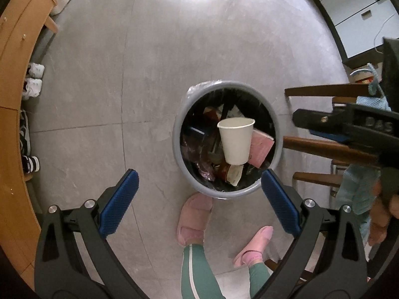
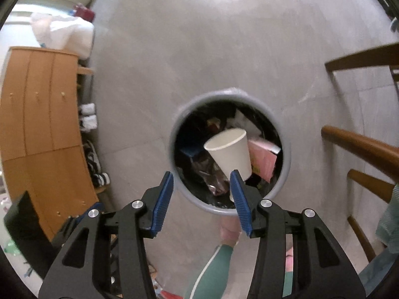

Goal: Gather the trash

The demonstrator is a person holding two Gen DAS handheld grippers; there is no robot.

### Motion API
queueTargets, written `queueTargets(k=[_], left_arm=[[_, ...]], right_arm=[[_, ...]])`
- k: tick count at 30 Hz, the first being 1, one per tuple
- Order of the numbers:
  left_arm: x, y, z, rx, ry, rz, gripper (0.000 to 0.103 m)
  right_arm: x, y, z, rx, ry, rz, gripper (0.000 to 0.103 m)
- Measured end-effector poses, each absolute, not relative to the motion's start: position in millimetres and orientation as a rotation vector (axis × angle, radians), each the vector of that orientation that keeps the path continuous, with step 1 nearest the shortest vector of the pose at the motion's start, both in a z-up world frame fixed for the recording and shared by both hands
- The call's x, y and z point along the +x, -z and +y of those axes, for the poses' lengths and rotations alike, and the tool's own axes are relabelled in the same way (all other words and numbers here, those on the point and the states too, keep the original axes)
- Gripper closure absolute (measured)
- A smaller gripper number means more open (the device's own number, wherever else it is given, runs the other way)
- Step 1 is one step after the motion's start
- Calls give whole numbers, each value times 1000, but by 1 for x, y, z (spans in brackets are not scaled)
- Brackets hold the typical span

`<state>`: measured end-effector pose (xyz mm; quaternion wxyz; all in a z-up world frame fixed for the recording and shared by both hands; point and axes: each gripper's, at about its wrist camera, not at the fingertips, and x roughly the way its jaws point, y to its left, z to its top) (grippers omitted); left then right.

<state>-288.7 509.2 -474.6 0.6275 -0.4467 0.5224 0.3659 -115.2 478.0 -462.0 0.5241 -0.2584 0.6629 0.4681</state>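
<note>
Directly beneath both cameras, the person's pink slippers (image 1: 194, 220) and green trouser legs (image 1: 197, 271) stand on the floor just short of the bin. The left tongs (image 1: 199, 199) are spread wide with nothing between the blue pads. The right tongs (image 2: 202, 196) stand parted; the white paper cup (image 2: 230, 154) lies just beyond the right-hand pad, and whether that pad touches its base cannot be told from this view. In the left view the cup sits clear of the right tongs, over the mouth of the grey bin (image 1: 177, 134), upright with a slight lean, among wrappers and a pink packet (image 1: 260, 148).

Judgement: the step in hand is the release of the cup into the bin. To do it well, the right tongs should be held well inside the rim, opened fully so the pad does not drag the cup sideways, then lifted straight up. The bin looks fairly full, so a light cup could roll off the heap.

The floor (image 1: 124, 74) is pale grey tile with glare at the far side. A wooden cabinet (image 1: 15, 99) with shoes beneath it stands to the left; dark wooden chair rails (image 1: 324, 147) lie to the right, pale drawer units (image 1: 361, 12) beyond.
</note>
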Motion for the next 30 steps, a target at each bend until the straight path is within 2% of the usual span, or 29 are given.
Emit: queueTargets(k=[6,13,21,24,30], left_arm=[[-287,434,512,-970,-857,1191,7],[-291,344,517,-873,-912,1178,7],[-280,230,518,-814,-885,1126,7],[-270,191,511,-765,-857,1093,7],[-246,141,492,-681,-817,1056,7]], right_arm=[[-120,398,471,-575,-1197,1504,53],[-125,306,454,-496,-1255,1439,52],[-119,186,426,-391,-1326,1290,44],[-108,151,407,-336,-1322,1251,36],[-77,97,358,-227,-1279,1182,33]])
